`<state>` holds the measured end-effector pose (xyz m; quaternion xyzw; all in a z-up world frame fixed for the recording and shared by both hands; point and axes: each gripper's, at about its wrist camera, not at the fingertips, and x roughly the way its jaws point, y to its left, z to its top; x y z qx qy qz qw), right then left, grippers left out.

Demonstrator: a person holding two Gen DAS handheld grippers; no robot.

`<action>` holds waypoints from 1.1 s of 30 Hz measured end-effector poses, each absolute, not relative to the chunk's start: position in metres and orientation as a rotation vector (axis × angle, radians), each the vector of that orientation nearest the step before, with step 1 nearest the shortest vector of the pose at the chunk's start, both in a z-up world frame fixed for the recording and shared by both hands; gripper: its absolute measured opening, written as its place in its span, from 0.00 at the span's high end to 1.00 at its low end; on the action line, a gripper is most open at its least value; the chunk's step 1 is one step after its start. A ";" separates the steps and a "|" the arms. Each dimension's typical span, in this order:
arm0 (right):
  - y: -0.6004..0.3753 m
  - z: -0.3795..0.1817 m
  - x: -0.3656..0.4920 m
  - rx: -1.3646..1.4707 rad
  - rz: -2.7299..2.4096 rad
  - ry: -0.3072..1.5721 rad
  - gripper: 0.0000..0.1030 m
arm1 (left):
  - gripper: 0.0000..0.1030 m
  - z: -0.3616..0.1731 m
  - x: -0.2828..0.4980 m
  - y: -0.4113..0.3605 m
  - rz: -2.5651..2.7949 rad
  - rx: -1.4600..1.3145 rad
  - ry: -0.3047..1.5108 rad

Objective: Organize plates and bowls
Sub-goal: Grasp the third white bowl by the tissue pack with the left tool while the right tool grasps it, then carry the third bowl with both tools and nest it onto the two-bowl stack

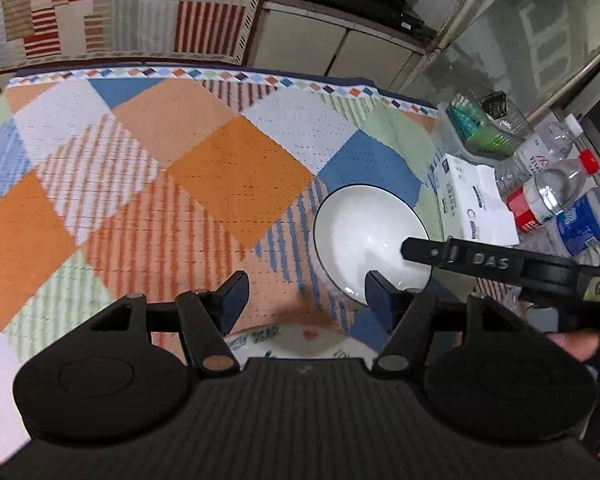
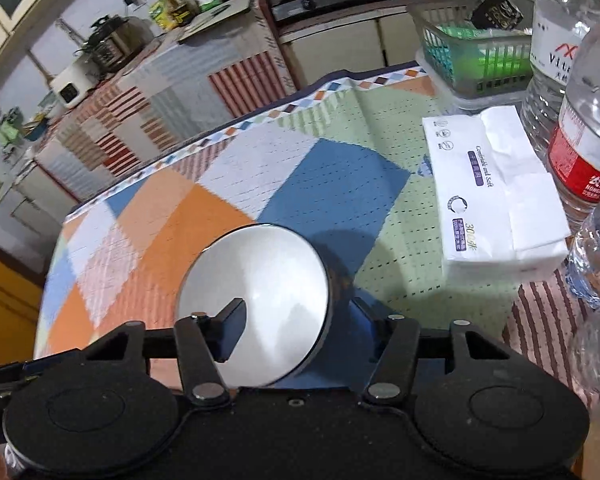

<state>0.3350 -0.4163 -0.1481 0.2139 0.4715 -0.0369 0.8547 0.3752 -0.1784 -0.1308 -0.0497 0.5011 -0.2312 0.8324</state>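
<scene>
The right tool (image 2: 296, 312) pinches the rim of a round white ceramic bowl with a dark edge (image 2: 256, 304), holding it tilted above the checkered cloth-covered desk (image 2: 332, 184). The left tool (image 1: 306, 292) hangs spread and empty over a floral-patterned plate (image 1: 300, 344). Next step, likely: lower the bowl onto that plate.
</scene>
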 end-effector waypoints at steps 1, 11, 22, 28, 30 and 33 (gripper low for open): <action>-0.417 -0.154 0.338 0.447 -0.097 0.999 0.45 | 0.39 -0.137 0.379 -0.185 -0.508 -0.093 1.082; -0.423 -0.184 0.345 0.437 -0.147 1.019 0.74 | 0.44 -0.177 0.391 -0.215 -0.484 -0.112 1.093; -0.424 -0.181 0.339 0.480 -0.110 1.032 0.88 | 0.87 -0.168 0.391 -0.216 -0.503 -0.086 1.108; -0.428 -0.151 0.316 0.478 -0.112 1.066 0.87 | 0.87 -0.141 0.372 -0.222 -0.567 -0.049 1.132; -0.429 -0.141 0.306 0.466 -0.113 1.064 0.87 | 0.87 -0.131 0.360 -0.225 -0.596 -0.028 1.107; -0.429 -0.122 0.288 0.424 -0.109 1.048 0.87 | 0.87 -0.115 0.341 -0.229 -0.615 0.000 1.092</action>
